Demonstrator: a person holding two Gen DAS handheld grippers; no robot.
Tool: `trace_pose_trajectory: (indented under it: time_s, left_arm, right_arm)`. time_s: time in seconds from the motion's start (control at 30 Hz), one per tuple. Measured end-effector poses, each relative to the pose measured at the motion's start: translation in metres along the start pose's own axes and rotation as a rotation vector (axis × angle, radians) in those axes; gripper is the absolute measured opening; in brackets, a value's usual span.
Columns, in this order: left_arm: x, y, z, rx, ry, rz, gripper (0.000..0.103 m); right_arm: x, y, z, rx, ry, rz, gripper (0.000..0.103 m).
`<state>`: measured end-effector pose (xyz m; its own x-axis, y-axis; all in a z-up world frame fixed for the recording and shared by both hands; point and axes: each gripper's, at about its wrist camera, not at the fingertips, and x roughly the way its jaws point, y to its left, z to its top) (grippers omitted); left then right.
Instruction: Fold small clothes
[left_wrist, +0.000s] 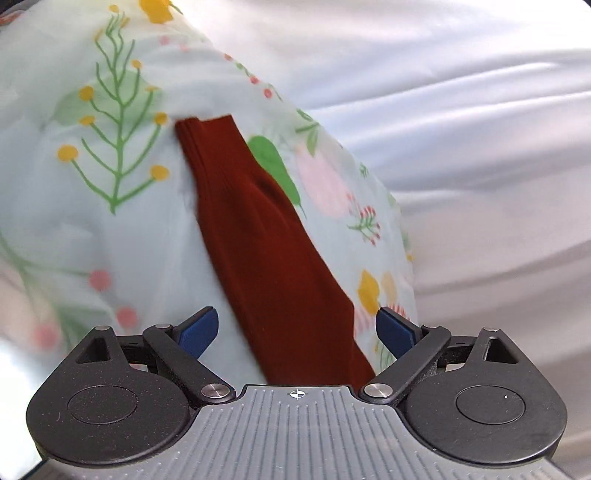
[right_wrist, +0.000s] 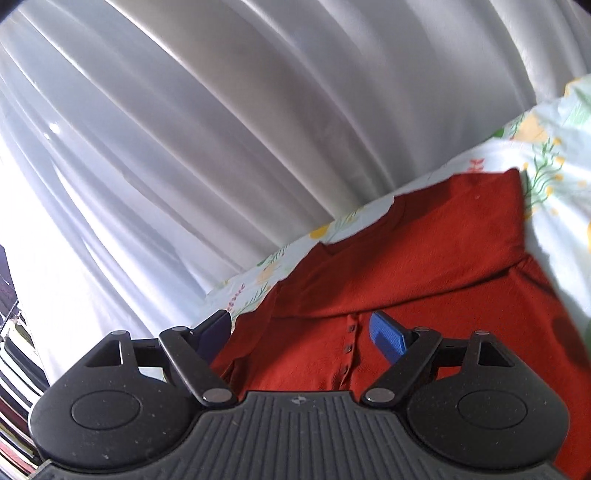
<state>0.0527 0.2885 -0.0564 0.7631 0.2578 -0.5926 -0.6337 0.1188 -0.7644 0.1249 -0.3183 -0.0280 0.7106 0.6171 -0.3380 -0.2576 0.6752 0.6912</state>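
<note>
A rust-red knit top lies on a pale floral bedsheet (left_wrist: 122, 229). In the left wrist view one long sleeve (left_wrist: 258, 236) with a ribbed cuff stretches away from my left gripper (left_wrist: 295, 328), whose blue pads stand wide apart on either side of it, not touching. In the right wrist view the body of the red top (right_wrist: 424, 266) shows a button placket (right_wrist: 349, 347), with a sleeve folded across the chest. My right gripper (right_wrist: 306, 332) is open just above the placket, holding nothing.
White pleated curtains (right_wrist: 221, 129) hang behind the bed and fill the far side of both views. The floral bedsheet's edge (right_wrist: 258, 273) runs diagonally by the curtain. A striped dark object (right_wrist: 14, 354) sits at the far left edge.
</note>
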Motion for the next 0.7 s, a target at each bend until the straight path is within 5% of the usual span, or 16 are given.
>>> trace_pose_trajectory:
  time_s: [0.27, 0.57, 0.7]
  left_arm:
    - [0.015, 0.031, 0.034, -0.15, -0.061, 0.005, 0.077]
    - [0.029, 0.042, 0.05, -0.206, -0.112, 0.051, 0.021]
    - [0.032, 0.048, 0.053, -0.222, -0.117, 0.051, 0.009]
  right_arm:
    - [0.011, 0.002, -0.001, -0.01, 0.031, -0.026, 0.083]
    - [0.02, -0.002, 0.001, 0.005, 0.036, -0.047, 0.081]
    - [0.026, -0.004, 0.0, 0.015, 0.044, -0.061, 0.079]
